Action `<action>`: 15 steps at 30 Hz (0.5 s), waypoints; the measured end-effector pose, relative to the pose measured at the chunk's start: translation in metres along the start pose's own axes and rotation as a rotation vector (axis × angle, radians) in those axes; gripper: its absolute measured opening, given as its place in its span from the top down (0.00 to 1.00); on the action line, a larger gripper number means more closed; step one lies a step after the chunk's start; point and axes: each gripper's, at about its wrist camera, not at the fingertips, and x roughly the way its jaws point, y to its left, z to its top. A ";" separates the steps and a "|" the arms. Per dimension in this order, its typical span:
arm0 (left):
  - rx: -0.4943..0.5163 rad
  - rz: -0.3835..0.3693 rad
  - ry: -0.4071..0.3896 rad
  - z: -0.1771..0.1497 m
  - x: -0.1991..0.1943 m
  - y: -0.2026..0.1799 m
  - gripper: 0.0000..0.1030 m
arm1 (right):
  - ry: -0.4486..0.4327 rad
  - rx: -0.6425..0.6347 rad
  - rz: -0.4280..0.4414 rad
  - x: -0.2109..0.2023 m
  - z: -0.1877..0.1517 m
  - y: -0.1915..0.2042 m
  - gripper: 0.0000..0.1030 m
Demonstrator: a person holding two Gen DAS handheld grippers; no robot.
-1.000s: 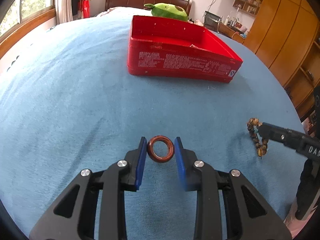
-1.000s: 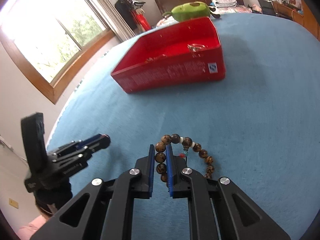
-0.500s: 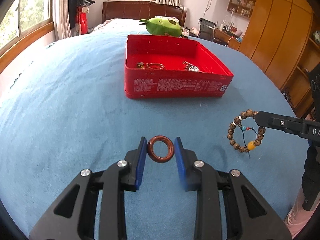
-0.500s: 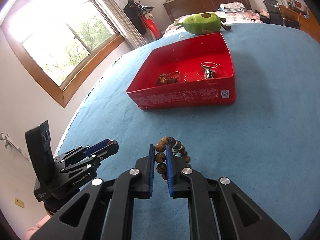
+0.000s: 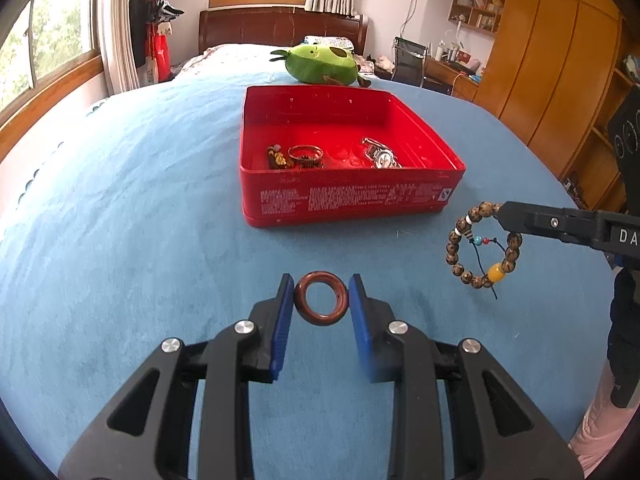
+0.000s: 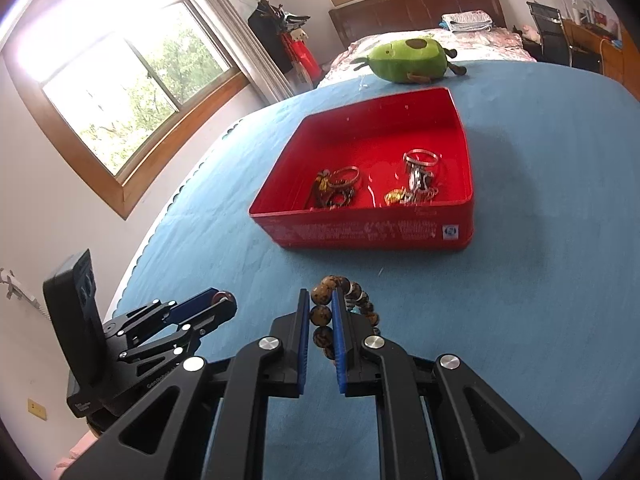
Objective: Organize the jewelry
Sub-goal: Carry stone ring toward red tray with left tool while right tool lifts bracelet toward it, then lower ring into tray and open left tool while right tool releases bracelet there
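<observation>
**Operator:** Right, I'm holding the left gripper (image 5: 321, 300) clamped on the brown ring (image 5: 321, 298), its blue pads pressing the ring's two sides, and it's hanging above the blue bedspread (image 5: 120, 220) short of the near wall of the red tin (image 5: 348, 204).

**Observer:** And your other hand?

**Operator:** I'm pinching the bead bracelet (image 6: 340, 312) in the right gripper (image 6: 321, 312), narrow, gripping just a bead or two while the loop is dangling free.

**Observer:** What's worrying you?

**Operator:** I'm thinking the ring could pop out, since only its curved edge is touching the pads. The bracelet's loop could also be catching the tin's near rim if I'm coming in low, and dropping outside. Both grippers are heading for one small opening, so they might be bumping.

**Observer:** Anything you can't see?

**Operator:** I'm struggling to sort the pieces already in the tin; a watch (image 5: 382, 156) and a metal bangle (image 5: 306, 153) are showing, the rest is tangling together behind the near wall.
</observation>
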 end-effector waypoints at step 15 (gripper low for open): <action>0.015 0.016 -0.047 0.058 0.004 -0.004 0.74 | -0.065 -0.002 0.009 -0.001 0.063 -0.005 0.90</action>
